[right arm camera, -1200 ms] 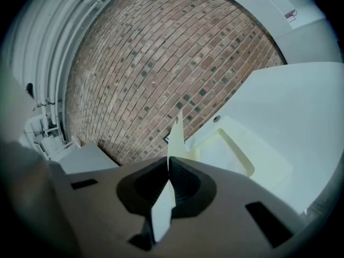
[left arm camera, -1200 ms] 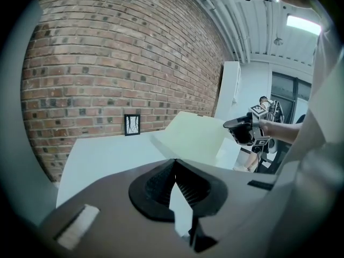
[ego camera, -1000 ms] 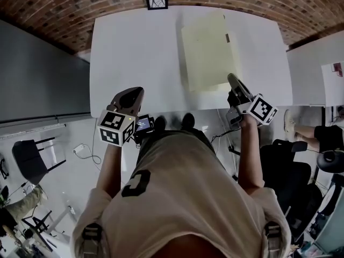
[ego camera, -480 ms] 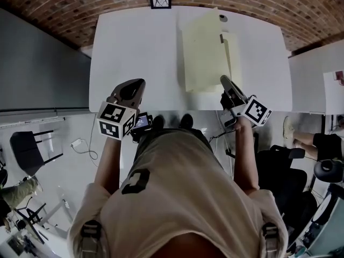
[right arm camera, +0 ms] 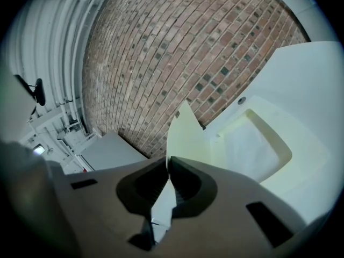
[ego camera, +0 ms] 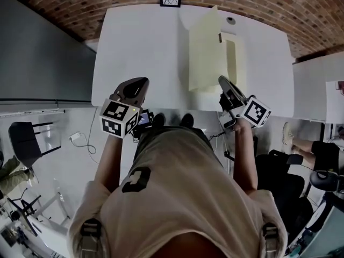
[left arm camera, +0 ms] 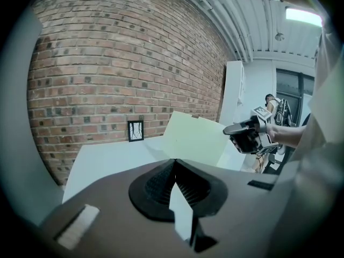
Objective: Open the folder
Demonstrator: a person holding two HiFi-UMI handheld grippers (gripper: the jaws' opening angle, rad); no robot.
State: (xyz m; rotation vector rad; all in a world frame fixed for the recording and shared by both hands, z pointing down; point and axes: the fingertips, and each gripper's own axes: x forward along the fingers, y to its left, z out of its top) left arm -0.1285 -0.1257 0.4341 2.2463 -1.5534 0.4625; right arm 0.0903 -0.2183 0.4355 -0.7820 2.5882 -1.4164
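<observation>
Pinching its near edge, right tongs (ego camera: 221,80) hold folder cover (ego camera: 203,47) raised.

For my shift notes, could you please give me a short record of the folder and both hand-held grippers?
Table: white, beside brick wall
Folder: pale yellow, on the table, partly open
Cover: raised steeply, white sheet showing inside
Right hand-held gripper: shut on cover's near edge
Left hand-held gripper: shut, empty, above table's near edge

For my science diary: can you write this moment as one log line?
right claw: shut on folder cover | cover state: raised partway off the table | left claw: shut, holding nothing
</observation>
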